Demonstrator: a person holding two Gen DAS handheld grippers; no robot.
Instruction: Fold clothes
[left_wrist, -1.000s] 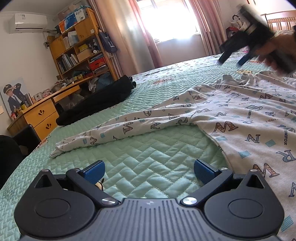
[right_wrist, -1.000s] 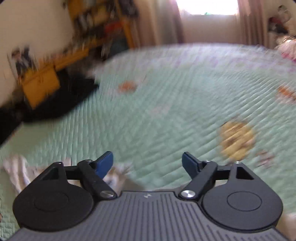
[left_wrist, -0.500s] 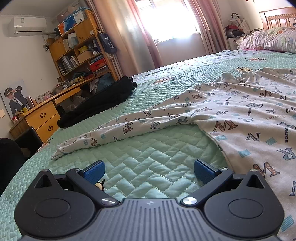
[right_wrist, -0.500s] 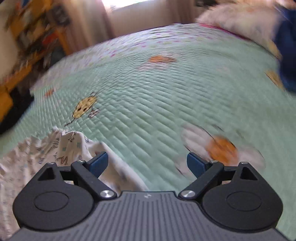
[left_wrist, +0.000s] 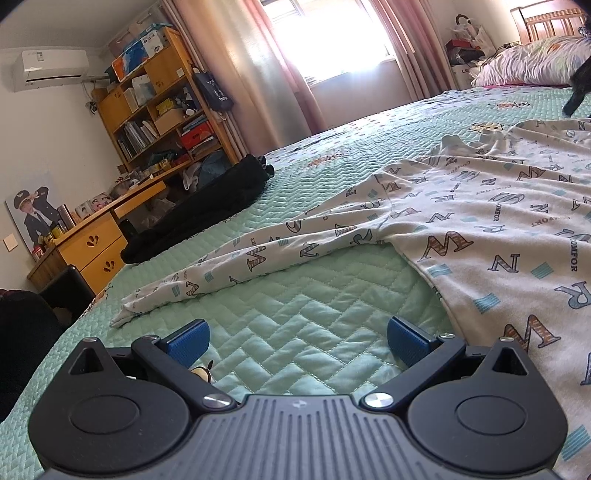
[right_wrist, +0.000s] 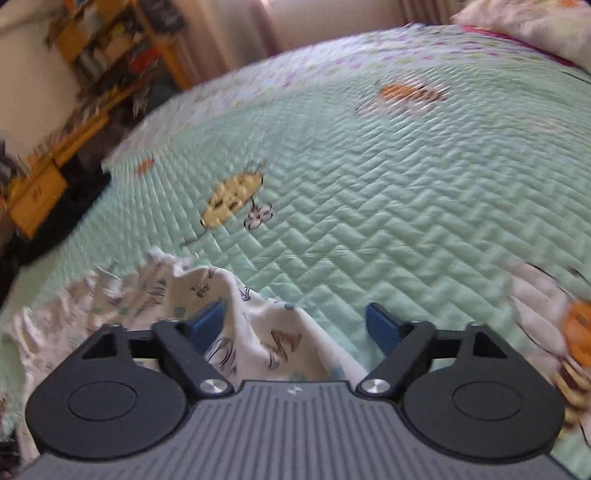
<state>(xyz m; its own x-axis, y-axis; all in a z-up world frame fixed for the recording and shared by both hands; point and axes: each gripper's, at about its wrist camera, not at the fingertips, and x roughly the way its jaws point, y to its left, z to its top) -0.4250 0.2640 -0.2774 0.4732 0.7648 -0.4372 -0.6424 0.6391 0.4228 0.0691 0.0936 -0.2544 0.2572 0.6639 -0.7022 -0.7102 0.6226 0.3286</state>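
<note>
Change, right side: right gripper (right_wrist: 293, 325) now down at the far edge of the garment (left_wrist: 491, 229), where half a second ago only bare quilt lay between the pads; a raised fold of printed cloth now sits between them, nearer the left pad.
Jaw state, right: closing on that fold; pads not yet pressing, so no grasp confirmed.
Change, left side: none; left gripper (left_wrist: 297, 338) in the same spot over the quilt as a second ago.
Jaw state, left: released, spread wide, nothing between the pads.
Garment position: white, letter-printed top spread flat on the bed, body to the right of the left gripper, one sleeve (left_wrist: 229, 269) stretched out to the left across the quilt.
Task meaning: judged as the start of the first fold; far edge about to be pinched, sleeve not yet folded in.
Surface: green quilted bedspread (left_wrist: 306, 325), soft, with embroidered motifs; black clothing (left_wrist: 207, 214) lying near its far left edge.
Room: wooden shelf and desk unit (left_wrist: 147, 122), wall air conditioner (left_wrist: 51, 68), curtained window (left_wrist: 332, 40), pillow (left_wrist: 532, 61) at the head of the bed.
</note>
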